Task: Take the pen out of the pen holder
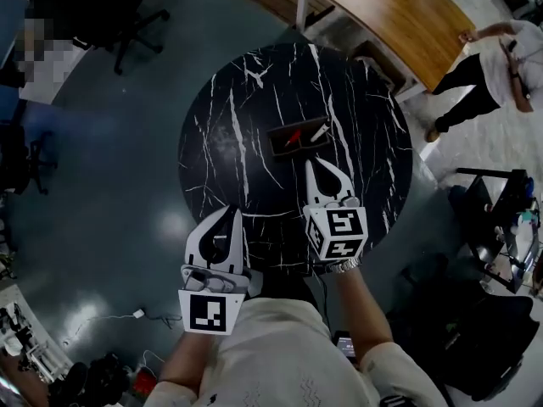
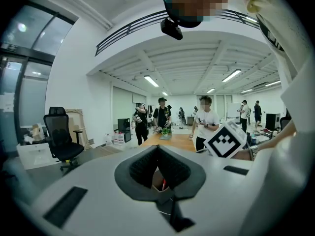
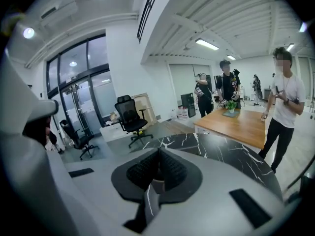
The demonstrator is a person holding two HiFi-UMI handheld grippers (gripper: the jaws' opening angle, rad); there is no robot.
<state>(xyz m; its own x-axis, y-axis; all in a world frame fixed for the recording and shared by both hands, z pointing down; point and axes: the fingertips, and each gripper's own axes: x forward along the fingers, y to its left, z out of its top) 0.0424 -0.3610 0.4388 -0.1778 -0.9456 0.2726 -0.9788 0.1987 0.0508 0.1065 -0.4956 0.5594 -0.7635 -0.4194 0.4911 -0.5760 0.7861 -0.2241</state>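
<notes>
left gripper (image 1: 232, 212): jaws together on nothing, at the table (image 1: 229, 134) edge around 6 o'clock.
right gripper (image 1: 319, 166): also closed and empty, near the holder.
pen holder (image 1: 280, 152): near mid-table, at 11 o'clock from the right tips.
pens: red pen (image 1: 293, 138) and white pen (image 1: 321, 131), both in the holder.
progress: nothing's out yet. We figure opening up, grabbing and lifting are all left.

Glossy black veined-marble table (image 1: 246, 142), matt white plastic left gripper (image 1: 232, 213), wooden desk (image 1: 399, 19)
</notes>
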